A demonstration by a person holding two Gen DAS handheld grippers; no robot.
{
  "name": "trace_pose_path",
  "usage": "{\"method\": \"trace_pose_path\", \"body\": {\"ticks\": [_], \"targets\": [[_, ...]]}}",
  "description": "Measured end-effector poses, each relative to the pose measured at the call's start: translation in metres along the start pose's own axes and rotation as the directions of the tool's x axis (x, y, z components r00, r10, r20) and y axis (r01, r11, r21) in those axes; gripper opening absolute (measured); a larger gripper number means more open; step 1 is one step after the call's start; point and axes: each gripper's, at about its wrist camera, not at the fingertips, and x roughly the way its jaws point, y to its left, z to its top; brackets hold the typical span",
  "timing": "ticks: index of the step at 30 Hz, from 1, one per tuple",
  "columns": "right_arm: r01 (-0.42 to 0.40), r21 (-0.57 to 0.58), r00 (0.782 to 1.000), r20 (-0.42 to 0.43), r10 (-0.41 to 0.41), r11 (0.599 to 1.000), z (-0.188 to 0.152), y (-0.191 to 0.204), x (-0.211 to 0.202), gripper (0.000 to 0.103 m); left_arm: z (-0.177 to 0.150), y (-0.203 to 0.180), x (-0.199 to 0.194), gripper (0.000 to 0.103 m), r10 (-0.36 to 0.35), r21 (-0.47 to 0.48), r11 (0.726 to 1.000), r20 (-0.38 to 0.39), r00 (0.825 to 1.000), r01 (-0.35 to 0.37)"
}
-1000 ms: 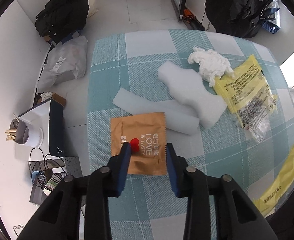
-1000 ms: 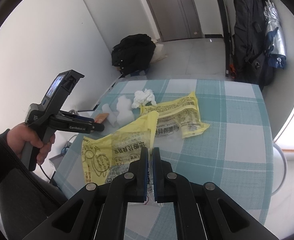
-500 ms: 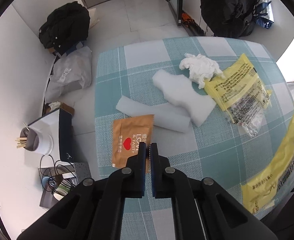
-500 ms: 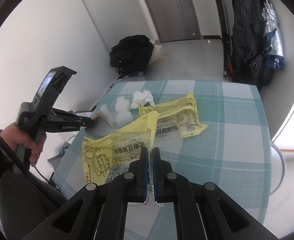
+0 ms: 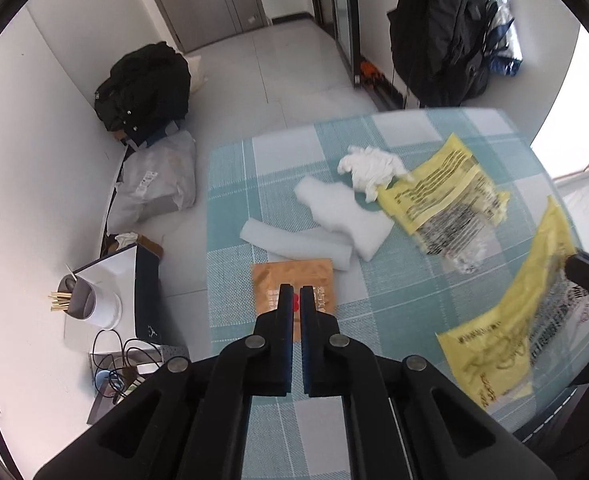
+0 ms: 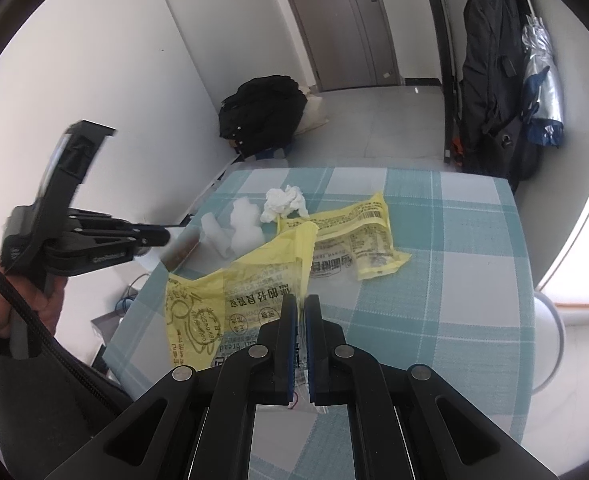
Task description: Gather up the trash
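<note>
At the near left corner of the checked table, the left gripper has its two fingers pressed almost together on the brown packet, and the packet looks lifted clear of the cloth, hanging flat from the tips. In the right wrist view the same packet shows as a blurred brown strip at the end of that gripper, off the table edge. Judging by this, it is held so as to be carried to the bag.

The right gripper is closed to a thin slit on the edge of the yellow bag, pinching clear plastic film between the pads. The bag stands up from the table with its mouth gaping toward the left gripper, which seems the reason for the hold: it serves as the open trash sack.

Relative to the yellow bag, the packet lies to its left and a little farther back, near but not touching. Beyond the bag rest the white foam pieces, the crumpled tissue and a second yellow wrapper, all loose on the cloth.
</note>
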Motion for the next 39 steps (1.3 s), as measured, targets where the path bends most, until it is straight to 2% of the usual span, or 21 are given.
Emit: {"method": "trace_pose_path", "body": {"ticks": [11,23,25,29,30,32,34,36,37,39], "targets": [[0.037,0.013,0.999,0.016,-0.037,0.999,-0.005,-0.005,-0.014,0.004,-0.011,0.003,-0.016,0.000,-0.078,-0.077,0.994,0.045,0.996,0.081],[0.078,0.019,0.992,0.102,-0.080,0.997,0.015,-0.012,-0.046,0.004,-0.013,-0.014,-0.057,0.000,-0.104,-0.053,0.992,0.151,0.983,0.113],[0.081,0.028,0.990,0.117,-0.084,0.996,0.017,-0.016,-0.053,0.004,-0.012,-0.009,-0.052,0.000,-0.115,-0.068,0.990,0.141,0.983,0.125],[0.075,0.059,0.990,0.116,-0.081,0.995,0.013,-0.024,-0.060,0.004,-0.014,0.006,-0.023,0.002,-0.136,-0.133,0.981,0.056,0.989,0.142],[0.073,0.066,0.990,0.113,-0.080,0.995,0.012,-0.025,-0.059,0.004,-0.014,0.009,-0.014,0.005,-0.151,-0.146,0.977,0.030,0.988,0.154],[0.070,0.073,0.992,0.104,-0.077,0.995,0.011,-0.027,-0.057,0.004,-0.012,0.008,0.001,0.022,-0.156,-0.127,0.980,-0.013,0.988,0.153],[0.064,0.078,0.993,0.097,-0.071,0.995,0.010,-0.029,-0.053,0.004,-0.011,0.004,0.008,0.058,-0.129,-0.097,0.987,-0.029,0.991,0.126],[0.058,0.081,0.994,0.089,-0.065,0.995,0.010,-0.030,-0.048,0.004,-0.007,0.002,0.014,0.072,-0.108,-0.090,0.990,-0.032,0.994,0.104],[0.057,0.081,0.994,0.087,-0.064,0.995,0.009,-0.030,-0.047,0.004,-0.005,0.001,0.017,0.076,-0.112,-0.084,0.991,-0.044,0.993,0.108],[0.055,0.083,0.995,0.079,-0.062,0.995,0.008,-0.031,-0.043,0.004,-0.001,-0.002,0.027,0.077,-0.087,-0.055,0.995,-0.076,0.993,0.083]]}}
